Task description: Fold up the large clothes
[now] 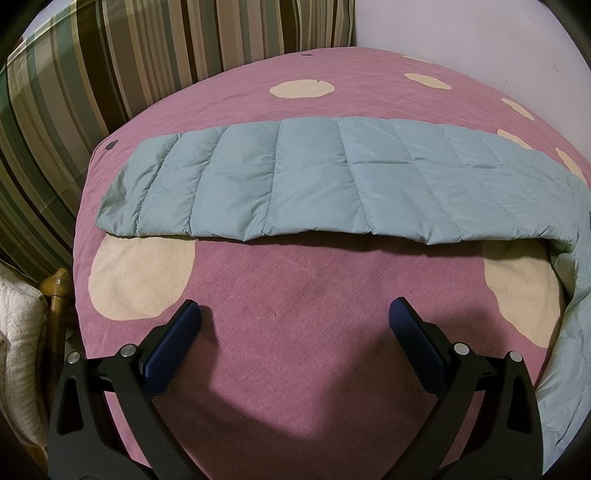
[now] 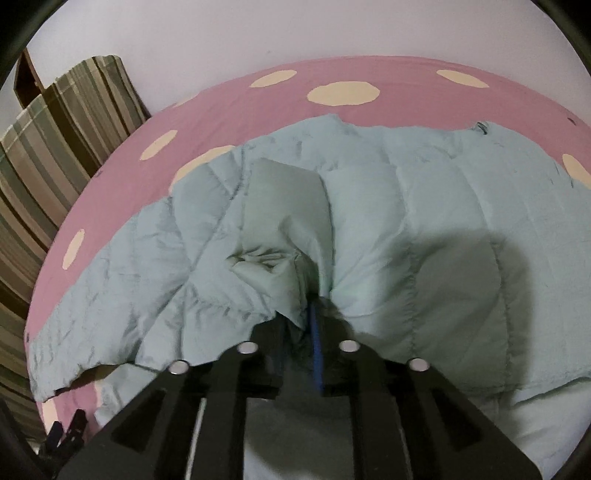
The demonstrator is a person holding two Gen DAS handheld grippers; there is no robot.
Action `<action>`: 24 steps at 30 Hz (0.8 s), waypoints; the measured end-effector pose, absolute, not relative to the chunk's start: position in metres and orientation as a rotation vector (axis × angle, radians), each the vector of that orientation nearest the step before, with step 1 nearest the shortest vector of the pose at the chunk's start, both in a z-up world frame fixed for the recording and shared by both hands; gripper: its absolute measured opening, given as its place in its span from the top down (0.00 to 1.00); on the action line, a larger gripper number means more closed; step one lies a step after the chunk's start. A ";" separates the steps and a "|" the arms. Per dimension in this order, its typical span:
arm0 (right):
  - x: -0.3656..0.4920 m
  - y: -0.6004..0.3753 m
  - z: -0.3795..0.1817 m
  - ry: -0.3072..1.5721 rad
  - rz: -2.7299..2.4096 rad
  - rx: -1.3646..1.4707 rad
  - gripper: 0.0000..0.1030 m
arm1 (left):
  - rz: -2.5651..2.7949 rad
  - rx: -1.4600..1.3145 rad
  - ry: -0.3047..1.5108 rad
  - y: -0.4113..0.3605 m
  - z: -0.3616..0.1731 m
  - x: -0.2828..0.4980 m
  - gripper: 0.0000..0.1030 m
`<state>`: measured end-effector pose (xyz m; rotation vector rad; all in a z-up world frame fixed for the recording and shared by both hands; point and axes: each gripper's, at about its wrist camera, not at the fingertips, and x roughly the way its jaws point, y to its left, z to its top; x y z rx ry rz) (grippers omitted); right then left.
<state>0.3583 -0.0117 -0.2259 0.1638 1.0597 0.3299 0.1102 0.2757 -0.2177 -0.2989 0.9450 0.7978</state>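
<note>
A light blue quilted puffer jacket [image 1: 314, 181] lies on a pink bed cover [image 1: 295, 295] with cream dots. In the left wrist view one sleeve stretches flat across the bed from left to right, and the body hangs down at the right edge. My left gripper [image 1: 295, 317] is open and empty, hovering over bare cover in front of the sleeve. In the right wrist view my right gripper [image 2: 308, 306] is shut on a bunched fold of the jacket [image 2: 369, 229], which spreads out ahead of it.
Striped cushions [image 1: 92, 92] stand along the far left side of the bed, also in the right wrist view [image 2: 48, 147]. A pale wall [image 2: 295, 29] lies behind the bed. A wooden post [image 1: 55, 291] and white quilted fabric [image 1: 18, 350] sit at the left edge.
</note>
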 end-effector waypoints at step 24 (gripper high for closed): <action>0.404 -0.304 -0.210 0.971 -0.038 0.407 0.81 | 0.802 -0.286 0.949 0.277 -0.218 0.108 0.02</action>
